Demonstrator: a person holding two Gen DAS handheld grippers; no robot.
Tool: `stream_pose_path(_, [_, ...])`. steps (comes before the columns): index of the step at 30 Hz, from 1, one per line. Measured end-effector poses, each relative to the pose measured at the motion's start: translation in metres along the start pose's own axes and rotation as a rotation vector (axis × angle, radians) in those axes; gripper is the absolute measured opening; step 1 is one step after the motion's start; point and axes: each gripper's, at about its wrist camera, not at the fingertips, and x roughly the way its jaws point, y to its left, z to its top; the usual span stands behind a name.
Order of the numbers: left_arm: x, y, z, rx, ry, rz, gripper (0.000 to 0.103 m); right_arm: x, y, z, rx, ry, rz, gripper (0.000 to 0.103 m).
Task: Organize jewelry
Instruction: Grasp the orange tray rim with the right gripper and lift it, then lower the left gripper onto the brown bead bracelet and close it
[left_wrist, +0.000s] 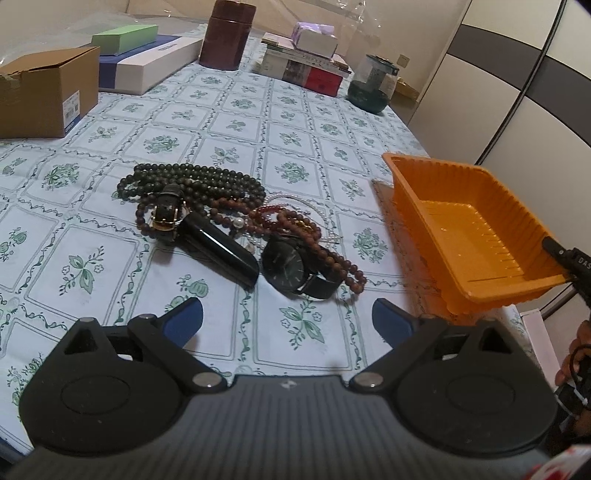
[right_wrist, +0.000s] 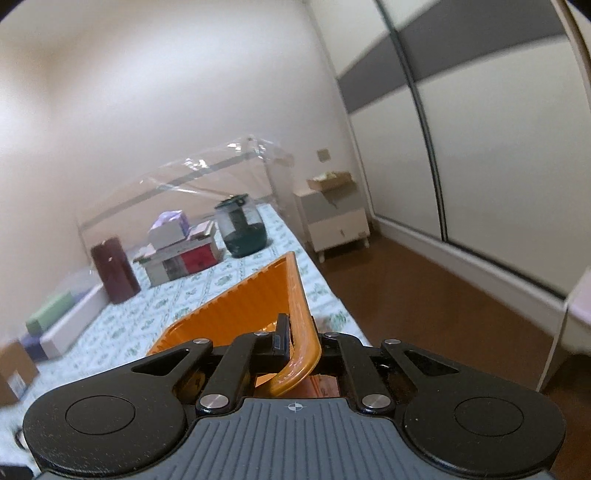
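Your left gripper (left_wrist: 288, 317) has its blue-padded jaws spread wide, hovering above the floral green-and-white tablecloth (left_wrist: 92, 240) with nothing between them. Your right gripper (right_wrist: 295, 339) has its jaws pinched on the rim of the ribbed orange plastic tray (right_wrist: 236, 306), one finger inside the wall and one outside.

In the left wrist view that tray (left_wrist: 469, 229) sits at the right of the frame, tilted, its near corner held at the far right edge, and it looks empty.

The jewelry lies in a heap at the centre of the left wrist view, just beyond your open fingers. A long strand of dark green beads (left_wrist: 199, 177) curls across the back of the pile. A gold-cased watch on a black strap (left_wrist: 168, 214) rests on it at the left. A glossy black cylindrical case (left_wrist: 221, 251) lies diagonally in front, beside a black round-faced wristwatch (left_wrist: 288, 264). Reddish-brown bead strands (left_wrist: 328, 254) tangle around and over that watch, touching it, and a thin string of small white pearls (left_wrist: 314, 210) shows behind them.

A brown cardboard box (left_wrist: 44, 92) stands in the upper left of the frame, well apart.
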Motion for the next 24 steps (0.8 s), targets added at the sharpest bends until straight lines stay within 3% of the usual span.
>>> stream_pose_path(17, [0.006, 0.012, 0.008, -0.007, -0.034, 0.015, 0.086, 0.002, 0.033, 0.006, -0.274, -0.041, 0.028, 0.006])
stream_pose_path(24, [0.011, 0.01, 0.011, 0.01, -0.041, 0.002, 0.082, -0.003, 0.068, 0.0, -0.56, -0.07, 0.071, 0.006])
